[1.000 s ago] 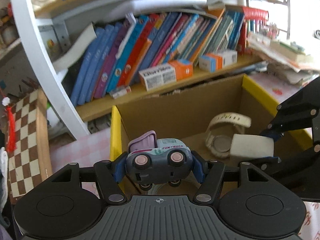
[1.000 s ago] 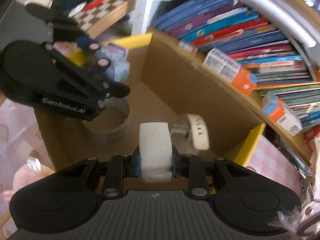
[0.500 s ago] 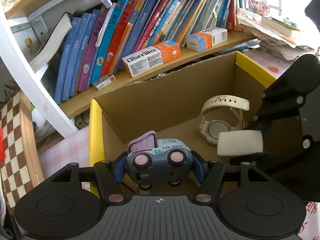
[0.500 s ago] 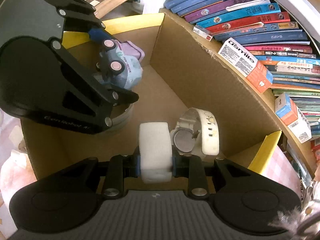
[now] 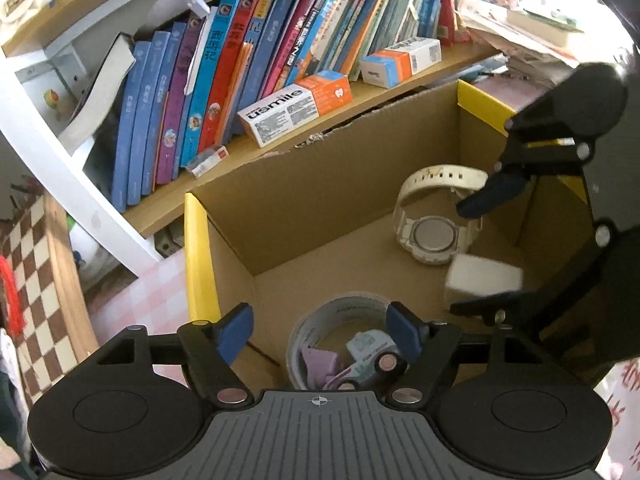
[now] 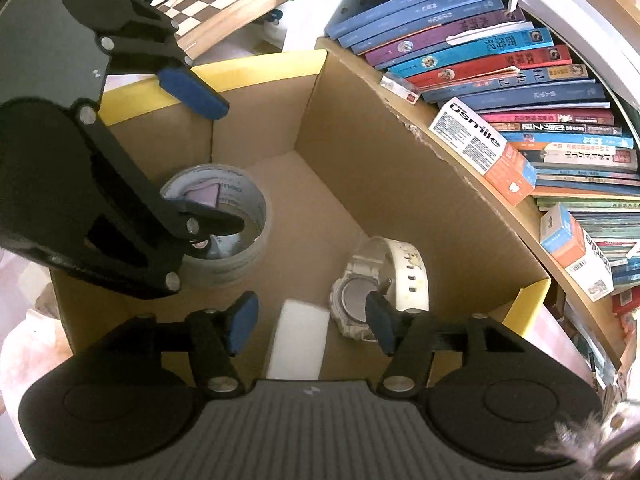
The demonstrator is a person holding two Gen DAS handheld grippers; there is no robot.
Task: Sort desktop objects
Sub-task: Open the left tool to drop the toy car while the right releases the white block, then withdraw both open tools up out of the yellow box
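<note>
— Grippers, what are they holding?
— Nothing; left gripper [image 5: 320, 330] and right gripper [image 6: 312, 318] are both gaping wide over the cardboard box [image 5: 340, 176].
— Contents?
— Toy car [image 5: 370, 356] is sitting inside the tape roll [image 6: 236, 236]; white block [image 6: 300, 336] is lying beside the watch [image 6: 376, 280].
— Handling?
— Probably all light; the car is rigid, so grip its sides. Box walls are crowding any reach; straight up is looking open.

Matt brown corrugated cardboard box [image 5: 320, 208]; inside it, glossy tape roll [image 6: 236, 256], white plastic watch [image 6: 384, 276] with metal back.
</note>
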